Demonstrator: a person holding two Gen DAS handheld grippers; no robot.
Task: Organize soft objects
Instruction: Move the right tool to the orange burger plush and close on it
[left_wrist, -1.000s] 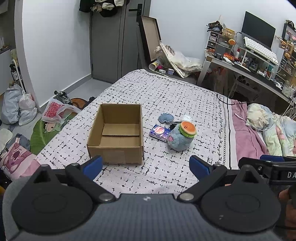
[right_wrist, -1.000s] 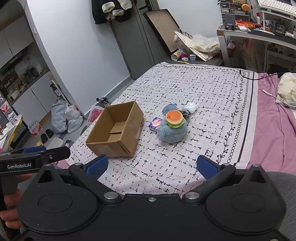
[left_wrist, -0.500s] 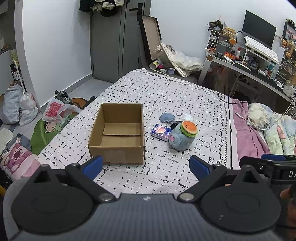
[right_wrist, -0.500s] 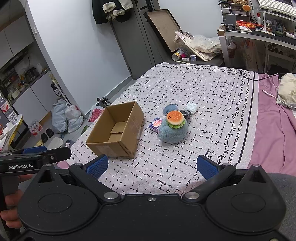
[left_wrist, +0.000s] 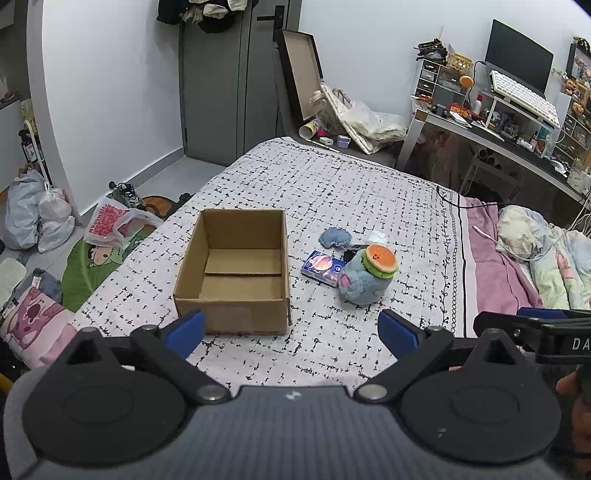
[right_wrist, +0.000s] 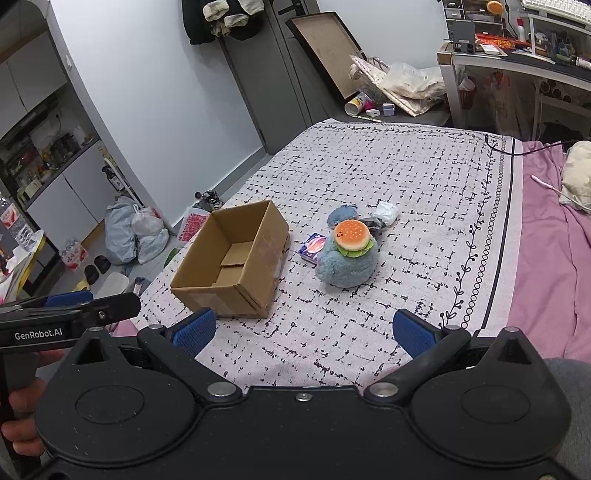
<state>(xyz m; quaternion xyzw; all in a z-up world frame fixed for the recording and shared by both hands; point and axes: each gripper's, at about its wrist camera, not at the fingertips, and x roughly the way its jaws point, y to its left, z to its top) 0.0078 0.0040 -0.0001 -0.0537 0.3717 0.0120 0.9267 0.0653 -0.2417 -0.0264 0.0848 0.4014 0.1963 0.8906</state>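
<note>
On the bed's patterned cover (left_wrist: 332, 177), near its left edge, an open cardboard box (left_wrist: 236, 273) stands upright with nothing visible inside. Just right of it, toward the cover's middle, lie a blue plush (left_wrist: 364, 284) with a burger toy (left_wrist: 380, 260) on top, a small printed packet (left_wrist: 321, 267) touching the plush, and a flat blue soft piece (left_wrist: 335, 238) behind them. Both the left gripper (left_wrist: 291, 332) and the right gripper (right_wrist: 303, 332) hang over the near edge, jaws wide apart, holding nothing.

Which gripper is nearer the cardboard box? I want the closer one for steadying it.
Left. The left gripper hangs just short of the cardboard box; the right gripper sits off to its right.
</note>
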